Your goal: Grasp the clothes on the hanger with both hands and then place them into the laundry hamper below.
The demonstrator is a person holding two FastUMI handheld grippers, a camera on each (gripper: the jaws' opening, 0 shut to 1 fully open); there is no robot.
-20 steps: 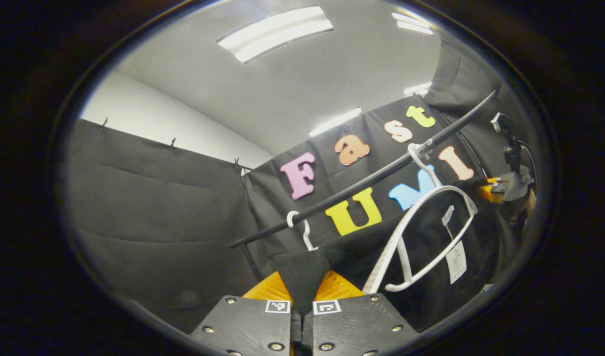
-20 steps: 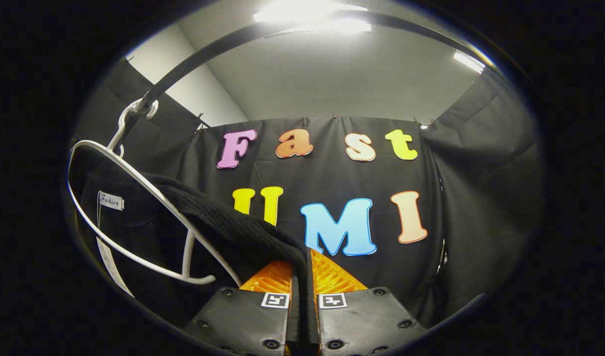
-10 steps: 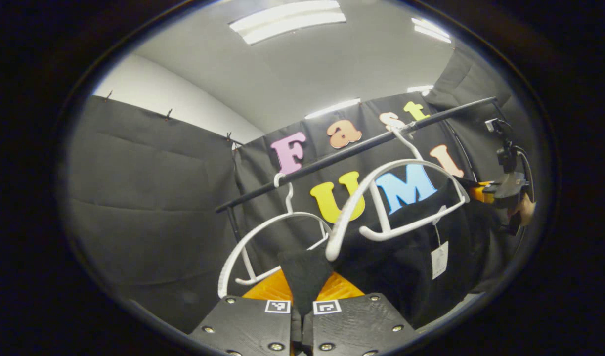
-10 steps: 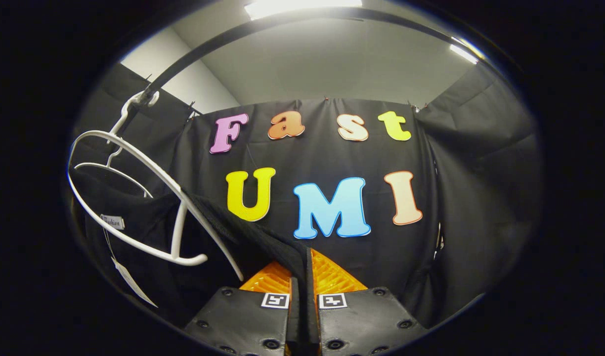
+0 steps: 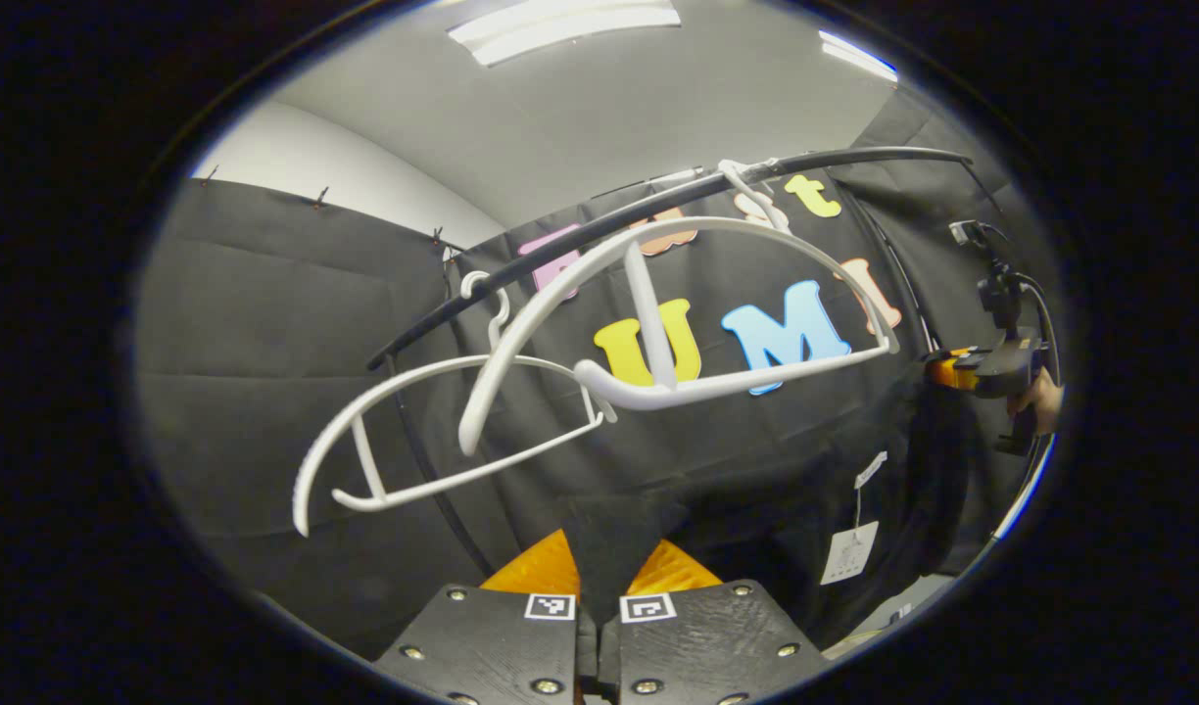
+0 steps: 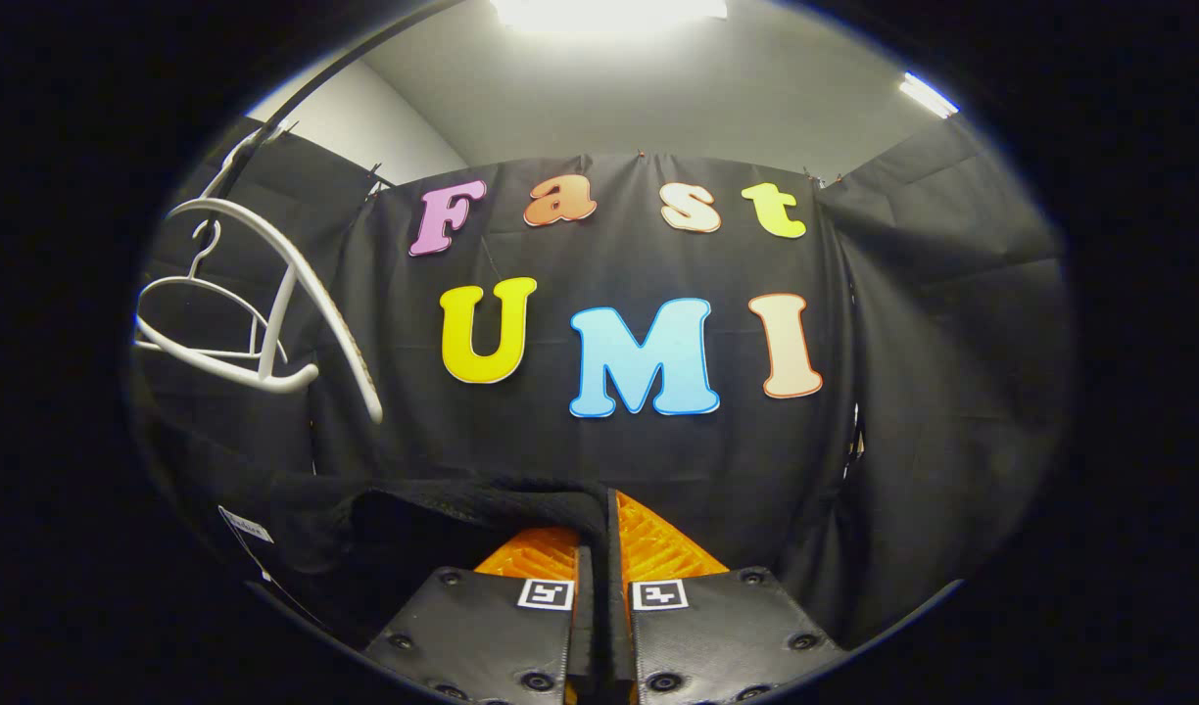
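Two white hangers (image 5: 658, 323) bare on black rail (image 5: 599, 220). Black garment (image 5: 756, 490) below them, off hangers; left gripper (image 5: 599, 573) & right gripper (image 6: 599, 543) each clamped on fabric. White tag (image 5: 847, 553), text unreadable.

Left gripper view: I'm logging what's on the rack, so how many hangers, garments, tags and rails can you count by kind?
Hangers: 2, a near one and a far one, both white and bare.
Garment: 1, black, off the hangers.
Tag: 1, on the garment.
Rail: 1.
Total: 5.
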